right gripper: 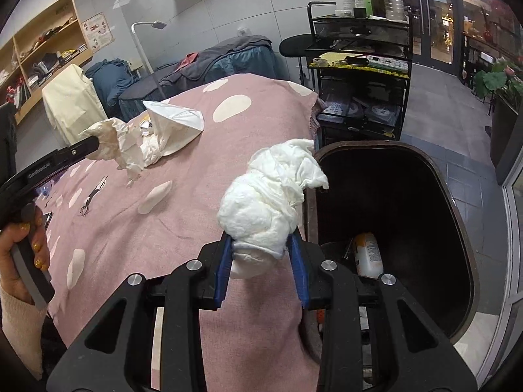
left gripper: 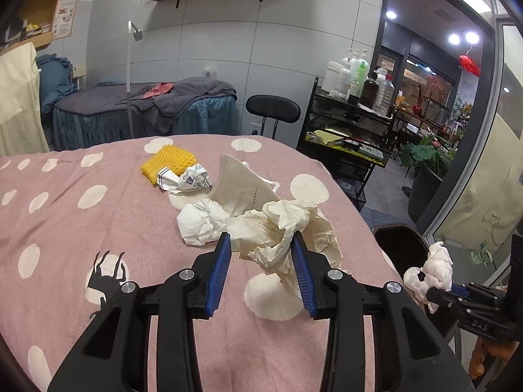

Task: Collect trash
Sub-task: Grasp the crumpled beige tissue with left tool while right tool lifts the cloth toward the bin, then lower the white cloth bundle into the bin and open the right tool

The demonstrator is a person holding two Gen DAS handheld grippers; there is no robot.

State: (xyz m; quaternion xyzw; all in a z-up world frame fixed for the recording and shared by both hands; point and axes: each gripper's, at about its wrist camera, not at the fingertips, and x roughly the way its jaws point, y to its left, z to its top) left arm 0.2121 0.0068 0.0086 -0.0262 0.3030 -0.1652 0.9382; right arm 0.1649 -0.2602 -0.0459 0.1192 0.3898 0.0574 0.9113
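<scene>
My left gripper (left gripper: pixel 261 235) is shut on a crumpled cream paper (left gripper: pixel 281 228), lifted a little above the pink dotted bedcover (left gripper: pixel 81 228). In the right wrist view that paper (right gripper: pixel 114 140) hangs at the left from the left gripper (right gripper: pixel 93 145). My right gripper (right gripper: pixel 261 238) is shut on a white tissue wad (right gripper: pixel 268 196), held over the bed's edge just beside the dark open bin (right gripper: pixel 376 145). A bottle (right gripper: pixel 367 254) lies inside the bin. On the bed lie a face mask (left gripper: pixel 238 186), a white tissue ball (left gripper: pixel 201 219), a printed wrapper (left gripper: pixel 188 179) and a yellow foam net (left gripper: pixel 170 161).
A black trolley (left gripper: pixel 346 124) with bottles on top stands past the bed's far right corner, next to a black stool (left gripper: pixel 273 107). Another bed with grey covers (left gripper: pixel 147 111) is behind. A person's hand (right gripper: pixel 19 254) grips the left tool's handle.
</scene>
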